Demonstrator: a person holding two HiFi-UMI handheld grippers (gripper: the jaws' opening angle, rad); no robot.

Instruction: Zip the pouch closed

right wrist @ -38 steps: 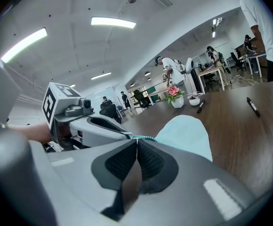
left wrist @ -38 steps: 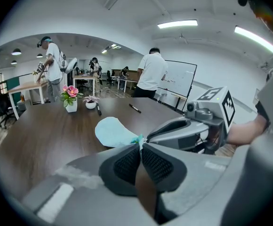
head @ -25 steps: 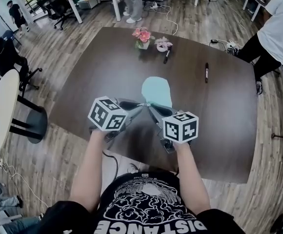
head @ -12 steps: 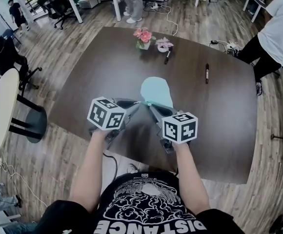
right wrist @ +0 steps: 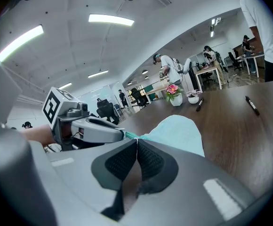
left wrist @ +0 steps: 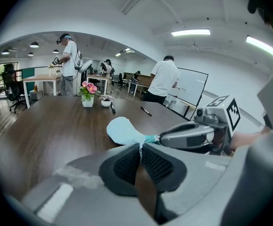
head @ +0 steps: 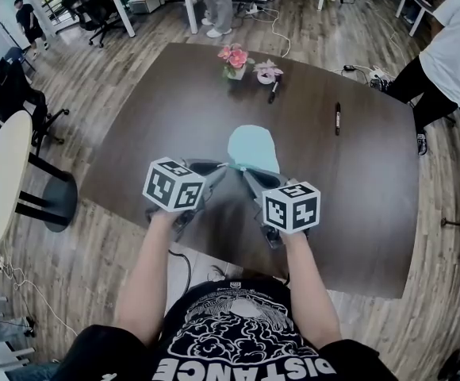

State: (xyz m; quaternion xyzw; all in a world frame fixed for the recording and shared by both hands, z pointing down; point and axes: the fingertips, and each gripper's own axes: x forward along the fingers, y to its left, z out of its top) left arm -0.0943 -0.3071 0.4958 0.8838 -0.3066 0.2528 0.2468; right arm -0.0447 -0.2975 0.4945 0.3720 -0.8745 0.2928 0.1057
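Barely anything shifts from a second ago: my left gripper [head: 224,167] and right gripper [head: 247,173] both pinch the pouch's [head: 254,145] near end.

My dark surface [head: 166,125] bears the pale-blue pouch [head: 253,146] near me; farther off stand a flower pot [head: 231,62], a small bowl [head: 266,74] and a marker [head: 337,118].

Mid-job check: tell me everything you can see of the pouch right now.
The pouch is pale mint, soft and cloth-like, with a rounded far end resting on the dark table. It narrows toward the person, where a darker teal strip runs along its near edge. The left gripper and right gripper are both shut on that edge, tips almost meeting. How far the zip is closed cannot be made out.
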